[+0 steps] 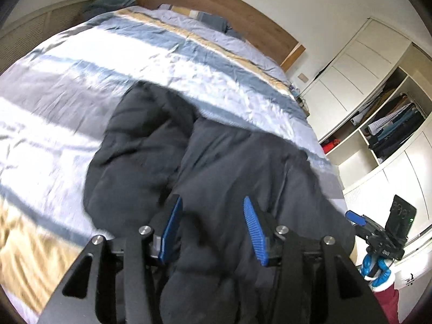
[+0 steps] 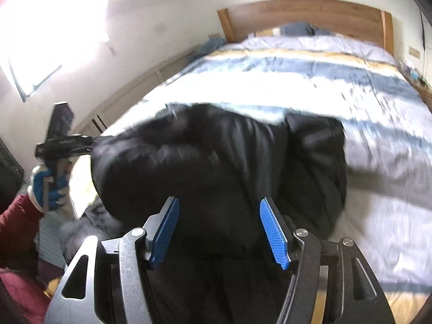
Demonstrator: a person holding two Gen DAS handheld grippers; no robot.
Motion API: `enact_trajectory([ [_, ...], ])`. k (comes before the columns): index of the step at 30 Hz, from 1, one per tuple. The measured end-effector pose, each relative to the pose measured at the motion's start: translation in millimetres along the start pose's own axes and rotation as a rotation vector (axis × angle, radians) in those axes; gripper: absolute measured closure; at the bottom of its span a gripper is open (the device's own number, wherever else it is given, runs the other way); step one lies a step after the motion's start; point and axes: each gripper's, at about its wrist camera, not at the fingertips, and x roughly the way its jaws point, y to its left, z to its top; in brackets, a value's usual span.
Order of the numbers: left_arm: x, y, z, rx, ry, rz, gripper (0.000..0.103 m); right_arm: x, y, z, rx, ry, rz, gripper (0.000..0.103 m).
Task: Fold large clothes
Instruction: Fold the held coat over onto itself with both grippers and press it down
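Note:
A black padded jacket (image 1: 151, 140) lies bunched on the striped duvet (image 1: 67, 86), its near part raised off the bed. In the left wrist view my left gripper (image 1: 212, 199) has thick black fabric packed between its blue pads and is shut on it. The right wrist view shows the left gripper (image 2: 86, 141) at the jacket's (image 2: 243, 156) left edge, which is drawn up to its tips. My right gripper (image 2: 220, 199) stands open with its pads wide apart over dark fabric, and nothing presses on them. It also shows as the right gripper (image 1: 351, 216) beside the jacket's right edge.
The wooden headboard (image 1: 216, 2) and pillows are at the far end of the bed. An open white wardrobe (image 1: 391, 124) with hanging clothes stands to the right. A gloved hand (image 2: 46, 189) with a dark red sleeve holds the left gripper. A bright window (image 2: 40, 27) is on the left wall.

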Motion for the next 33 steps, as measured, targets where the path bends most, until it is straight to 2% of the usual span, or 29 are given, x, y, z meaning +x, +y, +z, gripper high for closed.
enact_trajectory([
  [2,13.5,-11.5,12.9,0.018,0.002,-0.004,0.057,10.5,11.8,16.2,-0.013,-0.014,0.009,0.039],
  [5,37.3,-27.5,23.8,0.047,0.008,-0.017,0.057,31.8,24.9,37.7,-0.029,-0.023,0.027,0.031],
  [9,60.5,-46.8,11.0,0.11,0.033,-0.038,0.056,57.9,41.7,45.1,-0.046,-0.008,0.063,0.03],
  [12,78.9,-52.1,-12.5,0.156,0.072,-0.033,0.056,76.2,50.1,35.1,-0.093,0.033,0.042,0.03],
  [15,98.0,-42.4,-38.1,0.171,0.107,-0.008,0.057,93.0,43.4,10.0,-0.114,0.093,-0.004,0.029],
  [18,108.8,-33.1,-61.3,0.183,0.104,-0.009,0.057,105.5,31.2,-21.2,-0.128,0.146,-0.056,0.029],
  [23,131.2,-34.1,-93.5,0.263,0.125,0.044,0.056,114.0,14.6,-54.6,-0.127,0.153,-0.067,0.028],
  [28,152.4,-32.5,-92.3,0.252,0.154,0.059,0.056,134.0,10.7,-67.3,-0.118,0.14,-0.124,0.028],
  [33,136.5,-42.8,-88.9,0.25,0.175,0.065,0.056,122.6,21.3,-58.6,-0.116,0.174,-0.156,0.028],
])
